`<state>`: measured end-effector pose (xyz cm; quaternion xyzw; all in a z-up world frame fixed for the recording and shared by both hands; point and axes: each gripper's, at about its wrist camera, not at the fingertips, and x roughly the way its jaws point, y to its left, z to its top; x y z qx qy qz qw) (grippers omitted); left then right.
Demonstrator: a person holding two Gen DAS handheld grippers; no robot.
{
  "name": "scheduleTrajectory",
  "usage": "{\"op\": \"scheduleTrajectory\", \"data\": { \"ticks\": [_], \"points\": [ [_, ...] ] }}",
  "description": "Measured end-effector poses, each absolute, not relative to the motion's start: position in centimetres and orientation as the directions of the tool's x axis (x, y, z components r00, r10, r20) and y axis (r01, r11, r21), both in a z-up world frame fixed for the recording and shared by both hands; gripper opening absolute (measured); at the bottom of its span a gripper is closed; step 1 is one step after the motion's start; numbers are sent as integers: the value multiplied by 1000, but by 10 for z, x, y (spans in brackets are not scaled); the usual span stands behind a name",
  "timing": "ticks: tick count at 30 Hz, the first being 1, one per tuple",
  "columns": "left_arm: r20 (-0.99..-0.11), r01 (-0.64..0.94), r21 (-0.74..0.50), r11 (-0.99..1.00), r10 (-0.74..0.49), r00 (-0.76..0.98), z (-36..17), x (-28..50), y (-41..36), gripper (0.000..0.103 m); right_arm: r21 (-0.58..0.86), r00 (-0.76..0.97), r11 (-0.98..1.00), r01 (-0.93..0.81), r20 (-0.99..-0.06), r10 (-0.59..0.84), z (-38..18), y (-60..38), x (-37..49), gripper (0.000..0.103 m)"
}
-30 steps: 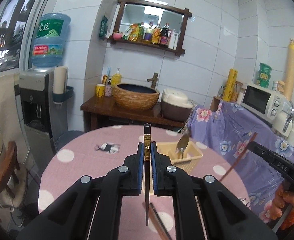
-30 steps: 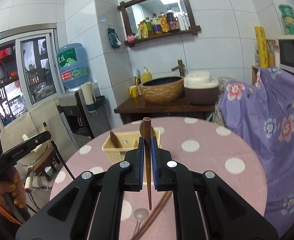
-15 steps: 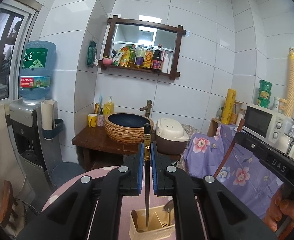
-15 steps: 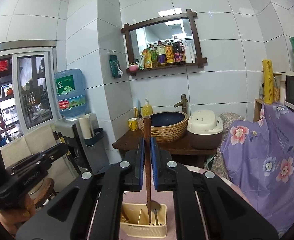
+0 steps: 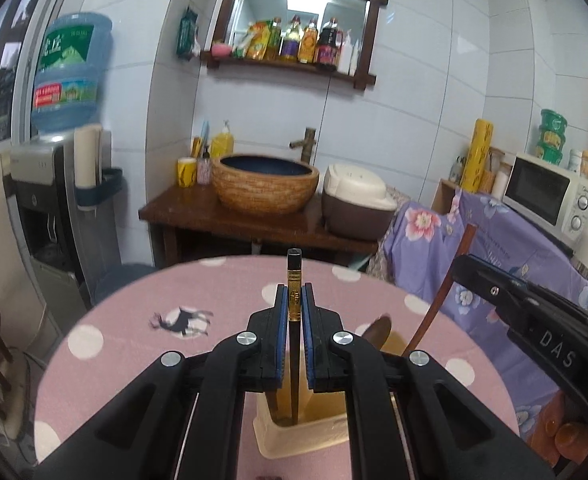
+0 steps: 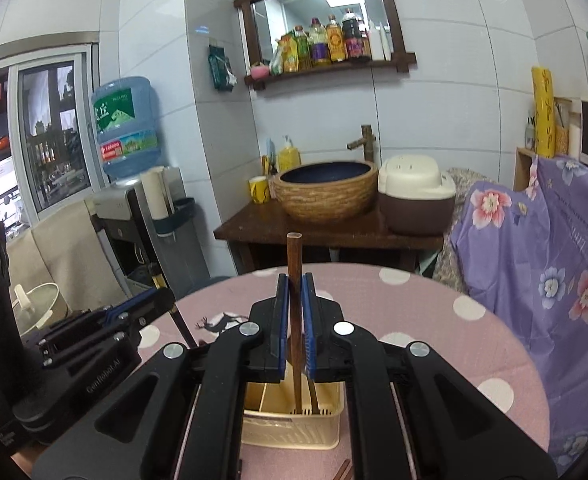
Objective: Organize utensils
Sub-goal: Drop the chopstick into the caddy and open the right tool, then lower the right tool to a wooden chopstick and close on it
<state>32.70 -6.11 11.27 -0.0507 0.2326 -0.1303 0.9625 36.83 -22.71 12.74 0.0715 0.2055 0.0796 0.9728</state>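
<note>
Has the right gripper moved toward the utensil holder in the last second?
Yes. The right gripper has come over the cream utensil holder; its brown chopstick now dips inside.

Cream caddy (image 5: pixel 294 440) blocks below; pink tabletop (image 5: pixel 134 340) elsewhere bare.

Two grippers are showing, left (image 5: pixel 294 300) and right (image 6: pixel 294 292), each clamping one chopstick: one black chopstick (image 5: pixel 293 276) and one brown chopstick (image 6: pixel 294 256). One cream utensil basket (image 6: pixel 292 424) is sitting on the one desk (image 6: pixel 434 312).

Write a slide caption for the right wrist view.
Right gripper clamps a brown chopstick upright, tip lowered into the cream basket on the pink table.
</note>
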Motion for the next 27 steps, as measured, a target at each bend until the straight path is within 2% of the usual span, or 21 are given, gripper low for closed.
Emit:
{"op": "scheduleTrajectory", "data": {
  "ticks": [3, 8, 10, 11, 12, 13, 14, 15, 16, 17, 18, 20, 23, 27],
  "points": [
    [-460, 220, -169, 961, -274, 844, 101, 331, -59, 8, 184, 902, 977, -112, -395, 178, 117, -231, 371, 7],
    [-454, 228, -181, 957, -287, 844, 100, 331, -58, 8, 201, 904, 973, -109, -387, 181, 111, -235, 370, 8],
    [-454, 234, -187, 954, -295, 841, 101, 327, -58, 12, 192, 909, 976, -105, -380, 173, 111, -235, 365, 8],
    [-451, 238, -191, 952, -300, 841, 102, 324, -57, 22, 183, 912, 977, -105, -375, 168, 111, -234, 361, 8],
    [-447, 240, -196, 951, -305, 841, 102, 319, -55, 38, 174, 914, 979, -105, -372, 164, 109, -234, 355, 8],
    [-441, 245, -200, 949, -311, 842, 102, 313, -53, 45, 167, 915, 980, -105, -370, 161, 109, -235, 350, 10],
    [-435, 249, -201, 947, -314, 844, 102, 307, -52, 52, 159, 916, 981, -109, -368, 161, 106, -235, 341, 14],
    [-435, 251, -193, 949, -312, 845, 100, 298, -50, 54, 153, 915, 982, -111, -369, 161, 104, -236, 335, 18],
    [-441, 253, -179, 951, -307, 843, 96, 290, -49, 56, 145, 913, 983, -108, -376, 156, 98, -237, 326, 33],
    [-453, 254, -169, 952, -304, 838, 91, 283, -49, 61, 138, 910, 985, -103, -387, 149, 92, -238, 319, 53],
    [-473, 257, -161, 953, -303, 828, 83, 275, -48, 66, 127, 904, 987, -97, -403, 141, 84, -238, 311, 58],
    [-524, 253, -139, 957, -288, 802, 63, 262, -45, 67, 88, 888, 993, -73, -447, 105, 64, -238, 297, 60],
    [-613, 224, -96, 970, -235, 755, 26, 245, -39, 67, 24, 827, 998, -49, -559, 55, 21, -234, 280, 62],
    [-717, 240, -89, 967, -229, 658, -21, 227, -39, 66, 53, 716, 998, -46, -694, 70, -33, -232, 260, 62]
  ]
}}
